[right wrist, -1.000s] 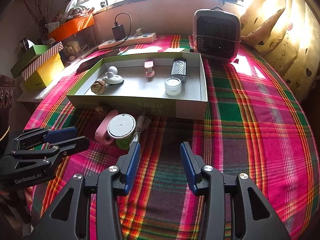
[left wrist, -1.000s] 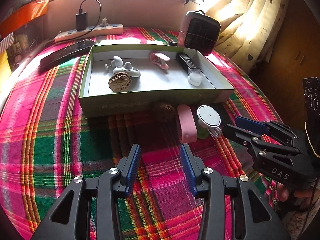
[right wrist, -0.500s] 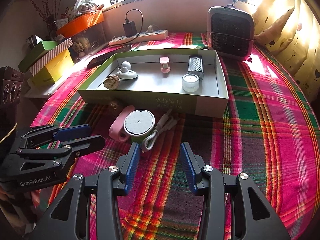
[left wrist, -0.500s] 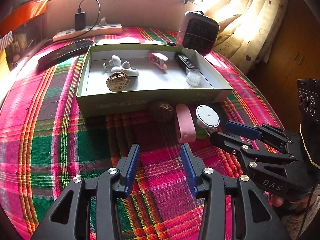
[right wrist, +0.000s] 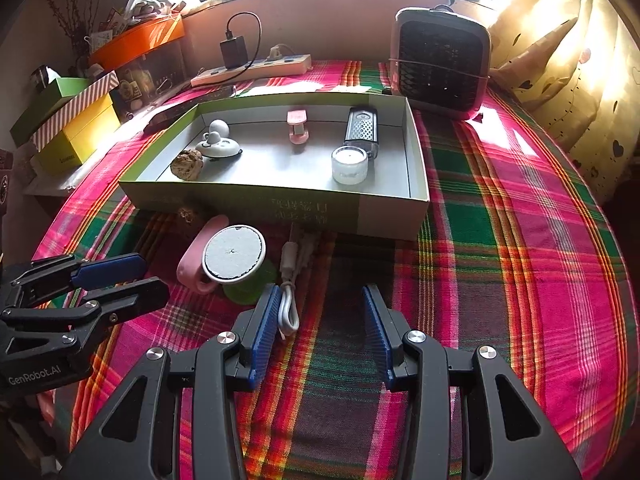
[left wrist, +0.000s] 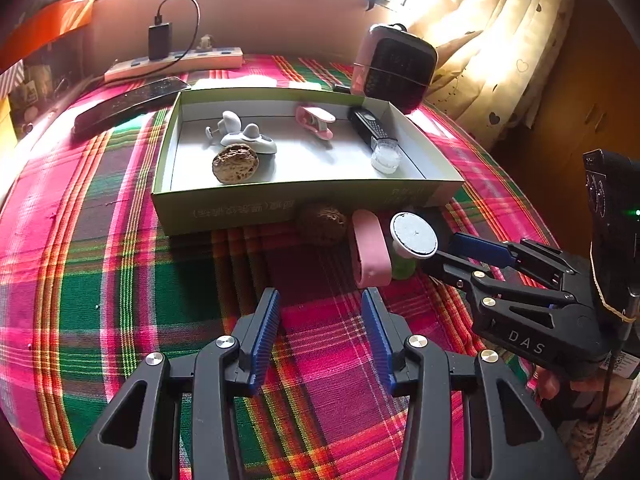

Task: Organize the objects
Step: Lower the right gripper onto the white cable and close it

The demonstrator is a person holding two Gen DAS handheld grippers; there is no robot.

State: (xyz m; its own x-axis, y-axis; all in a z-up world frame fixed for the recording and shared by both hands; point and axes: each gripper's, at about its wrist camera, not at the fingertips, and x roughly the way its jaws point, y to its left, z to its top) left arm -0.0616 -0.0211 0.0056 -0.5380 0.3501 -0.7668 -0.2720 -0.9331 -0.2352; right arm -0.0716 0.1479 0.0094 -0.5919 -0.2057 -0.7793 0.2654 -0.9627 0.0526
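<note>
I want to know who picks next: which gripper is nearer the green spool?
Right. The right gripper sits just beside the green spool; the left gripper hangs farther back from it.

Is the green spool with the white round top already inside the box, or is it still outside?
Outside. The green spool stands on the plaid cloth in front of the box, beside the pink case.
</note>
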